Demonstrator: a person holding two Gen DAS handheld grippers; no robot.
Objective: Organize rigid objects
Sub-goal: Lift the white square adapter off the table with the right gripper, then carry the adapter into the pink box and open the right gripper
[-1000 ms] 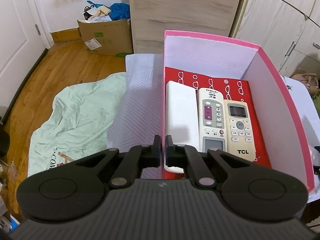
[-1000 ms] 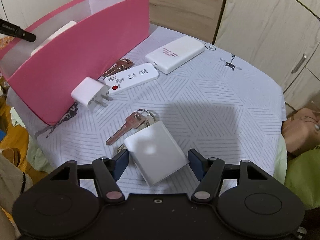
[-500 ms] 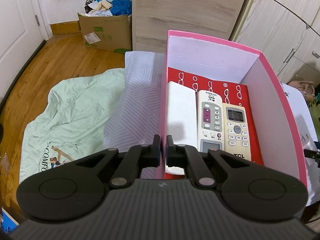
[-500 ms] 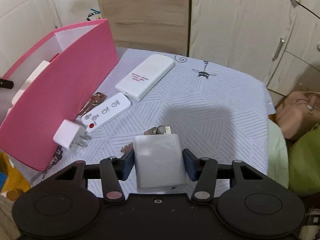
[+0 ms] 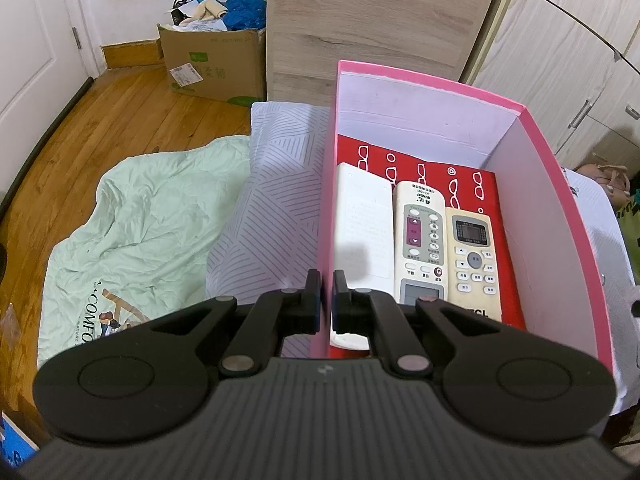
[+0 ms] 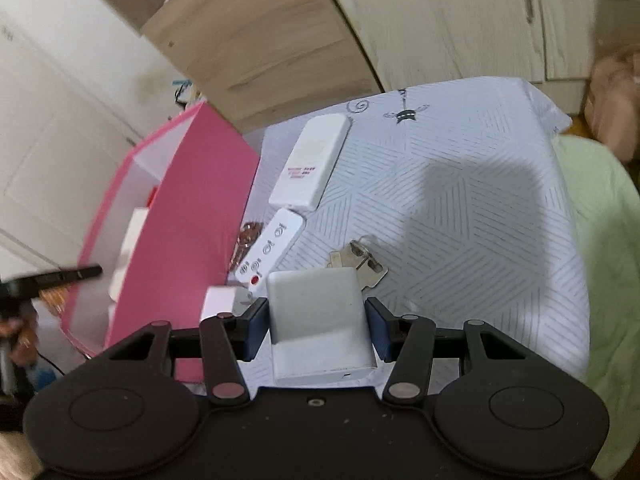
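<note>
1. Clamping the pink box (image 5: 326, 200) wall, the left gripper (image 5: 327, 296) has its jaws pinched narrow; three remotes (image 5: 420, 240) already lie inside.
2. Right gripper (image 6: 316, 322) jaws hold a white power bank (image 6: 320, 328) off the worktop (image 6: 460, 220); keys (image 6: 360, 264), a small remote (image 6: 272, 248) and charger (image 6: 218, 302) remain outside.

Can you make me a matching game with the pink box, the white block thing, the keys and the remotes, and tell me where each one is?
Things:
1. pink box
2. white block
3. keys
4. two button remotes

Places:
A. lying side by side inside the box
B. between the right gripper's blue pads
C. its wall pinched by the left gripper
D. on the striped cloth, beyond the block

Pairs: 1-C, 2-B, 3-D, 4-A
</note>
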